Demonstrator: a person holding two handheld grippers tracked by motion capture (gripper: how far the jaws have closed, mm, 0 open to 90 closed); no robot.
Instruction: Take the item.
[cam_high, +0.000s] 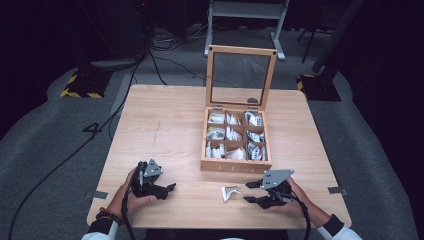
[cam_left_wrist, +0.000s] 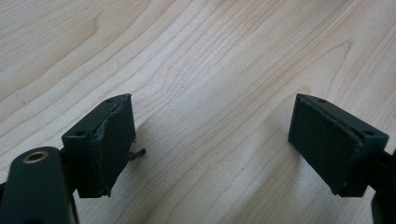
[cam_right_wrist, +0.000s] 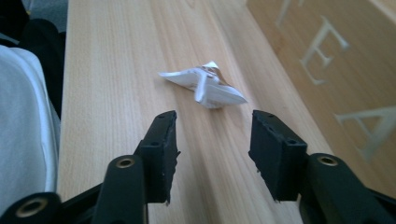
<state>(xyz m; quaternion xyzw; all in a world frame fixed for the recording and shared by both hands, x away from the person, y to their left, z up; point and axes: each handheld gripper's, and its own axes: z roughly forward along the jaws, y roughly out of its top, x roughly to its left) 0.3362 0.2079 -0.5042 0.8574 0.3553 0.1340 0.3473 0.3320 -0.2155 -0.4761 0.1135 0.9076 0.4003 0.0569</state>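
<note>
A: Your right hand-held gripper (cam_right_wrist: 212, 140) is about half open, nothing between the pads, jaws aimed straight at the crumpled tea packet (cam_right_wrist: 205, 84).

B: Where's the packet exactly?

A: Flat on the bench (cam_high: 165, 130), just ahead of your right jaws and apart from them, near the front wall of the wooden tea box (cam_high: 235, 166). In the high view the packet (cam_high: 230, 192) sits between your two hands, closer to the right one.

B: And the left?

A: Your left hand-held gripper (cam_left_wrist: 210, 144) is spread wide, empty, bare bench under it. In the high view it (cam_high: 167, 190) rests well left of the packet.

B: So what's the step?

A: Looks like either a pick-up or a set-down just done; can't tell which. If you're picking: keep the jaws level and low, slide forward till the packet's folded middle is between the pads, then close. It's thin and creased, so grab the raised ridge, not the flat corner, or it'll slip out. Mind the box wall on one side; don't bump it.

B: Box state?

A: Lid (cam_high: 241, 75) stands up, compartments hold packets.
</note>
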